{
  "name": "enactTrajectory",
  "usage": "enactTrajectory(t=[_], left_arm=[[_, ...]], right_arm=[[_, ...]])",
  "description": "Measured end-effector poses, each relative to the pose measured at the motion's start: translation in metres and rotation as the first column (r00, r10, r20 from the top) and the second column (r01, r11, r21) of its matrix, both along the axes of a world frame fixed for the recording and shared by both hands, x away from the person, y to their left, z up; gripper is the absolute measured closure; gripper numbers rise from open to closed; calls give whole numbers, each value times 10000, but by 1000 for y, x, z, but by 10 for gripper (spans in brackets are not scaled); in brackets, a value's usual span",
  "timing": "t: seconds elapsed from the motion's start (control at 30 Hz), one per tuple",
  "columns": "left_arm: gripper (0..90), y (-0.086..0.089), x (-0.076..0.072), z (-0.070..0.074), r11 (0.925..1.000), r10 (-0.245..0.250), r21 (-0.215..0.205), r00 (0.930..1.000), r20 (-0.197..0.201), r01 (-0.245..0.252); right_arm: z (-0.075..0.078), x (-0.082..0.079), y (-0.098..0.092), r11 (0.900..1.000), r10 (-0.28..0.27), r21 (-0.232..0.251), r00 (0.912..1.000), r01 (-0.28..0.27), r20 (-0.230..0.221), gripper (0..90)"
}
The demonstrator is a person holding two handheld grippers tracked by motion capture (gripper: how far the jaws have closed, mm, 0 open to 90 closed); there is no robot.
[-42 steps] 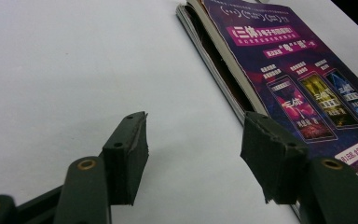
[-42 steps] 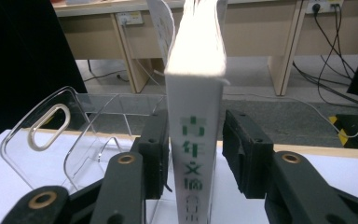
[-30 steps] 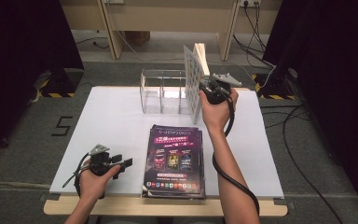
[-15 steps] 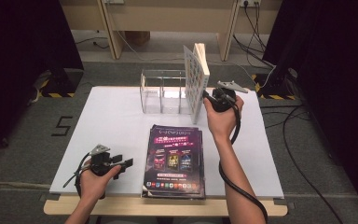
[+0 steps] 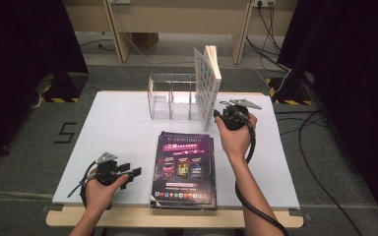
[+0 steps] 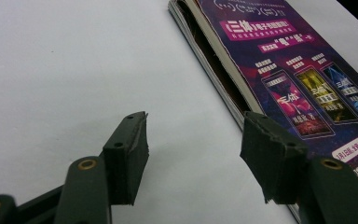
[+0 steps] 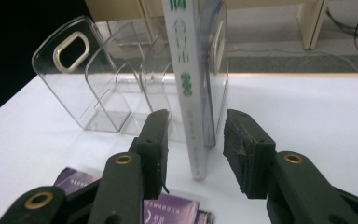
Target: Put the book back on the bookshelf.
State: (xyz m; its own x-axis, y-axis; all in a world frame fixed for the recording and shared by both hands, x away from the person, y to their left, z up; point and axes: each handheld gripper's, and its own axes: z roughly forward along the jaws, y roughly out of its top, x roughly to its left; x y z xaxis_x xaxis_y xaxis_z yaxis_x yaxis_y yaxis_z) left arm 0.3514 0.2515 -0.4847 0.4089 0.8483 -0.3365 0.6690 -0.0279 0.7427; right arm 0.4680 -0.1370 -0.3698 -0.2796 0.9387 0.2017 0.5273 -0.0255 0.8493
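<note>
A tall white book (image 5: 207, 83) stands upright in the rightmost slot of a clear plastic rack (image 5: 170, 98) at the back of the table. My right gripper (image 5: 217, 114) sits just in front of it, open. In the right gripper view the book's spine (image 7: 186, 70) rises between the two spread jaws of that gripper (image 7: 196, 122) without touching them. A stack of purple magazines (image 5: 183, 167) lies flat at the front middle. My left gripper (image 5: 133, 171) rests open to its left; the left gripper view shows its jaws (image 6: 193, 144) empty beside the stack's edge (image 6: 279, 70).
The white tabletop (image 5: 118, 128) has bare room at the left and right. The rack's other slots (image 7: 98, 70) hold nothing. Wooden table legs, cables and dark curtains lie beyond the far edge. A "5" is marked on the floor at the left.
My right gripper has drawn back from the book toward the near side and a little lower. The book stays upright in the rack. The left gripper has not moved.
</note>
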Motion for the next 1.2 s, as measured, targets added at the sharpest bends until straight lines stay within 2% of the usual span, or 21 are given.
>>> enactTrajectory(t=[0.5, 0.97, 1.13, 1.2], left_arm=[[425, -4, 3, -1, 9999, -146, -60, 9999, 27, 146], [460, -13, 9, 1, 9989, -470, -8, 9989, -16, 470], [490, -20, 12, 3, 9977, -652, -205, 9978, -72, 650], [507, -22, 13, 3, 9975, -694, -123, 9975, -102, 693]], right_arm=[[-34, -18, -4, 9990, 347, -246, 9931, -377, -1122, 619], [-59, -30, -12, 9988, 447, -125, 9815, -479, -1862, 633], [-64, -33, -13, 9981, 488, -261, 9785, -551, -2002, 637], [-66, -34, -14, 9979, 526, -255, 9761, -593, -2107, 638]])
